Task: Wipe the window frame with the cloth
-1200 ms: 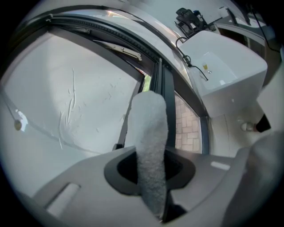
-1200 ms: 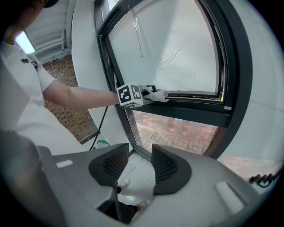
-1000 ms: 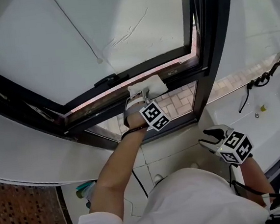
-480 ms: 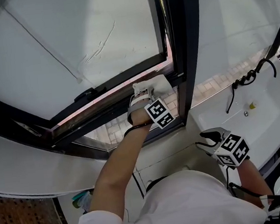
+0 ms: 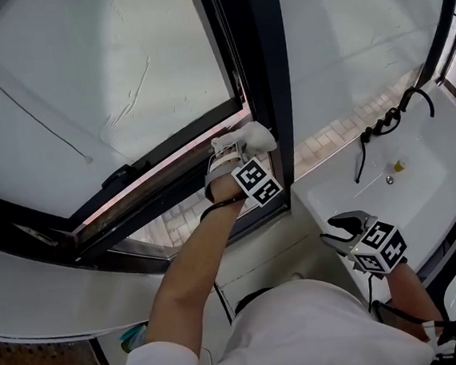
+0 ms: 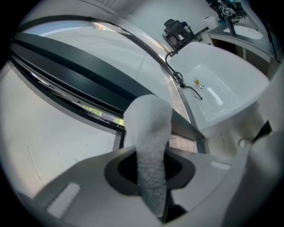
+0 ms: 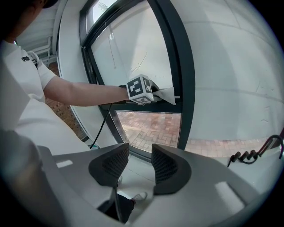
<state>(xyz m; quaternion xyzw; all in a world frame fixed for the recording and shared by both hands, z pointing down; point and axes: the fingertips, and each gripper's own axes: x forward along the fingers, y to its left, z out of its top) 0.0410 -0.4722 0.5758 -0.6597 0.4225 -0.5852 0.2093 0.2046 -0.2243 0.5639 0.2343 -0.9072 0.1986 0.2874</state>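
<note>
My left gripper (image 5: 233, 147) is shut on a white cloth (image 5: 253, 138) and presses it against the dark window frame (image 5: 265, 70) where the horizontal rail meets the upright post. In the left gripper view the cloth (image 6: 150, 146) stands up between the jaws and hides the corner of the frame (image 6: 88, 84). The right gripper view shows the left gripper (image 7: 153, 92) with the cloth (image 7: 167, 95) on the frame (image 7: 182, 88). My right gripper (image 5: 343, 227) hangs low at the right, away from the window. Its jaws (image 7: 140, 166) stand a little apart with nothing between them.
A white washbasin (image 5: 405, 193) with a drain sits right of the window, below a dark coiled hose (image 5: 383, 127). Brick paving (image 7: 153, 128) shows through the lower pane. The person's arm (image 5: 193, 277) reaches up from the lower middle. A cable (image 7: 101, 126) hangs from the left gripper.
The left gripper has slid the cloth rightwards along the horizontal rail into the corner by the upright post. The view has shifted to the right. The right gripper has hardly moved.
</note>
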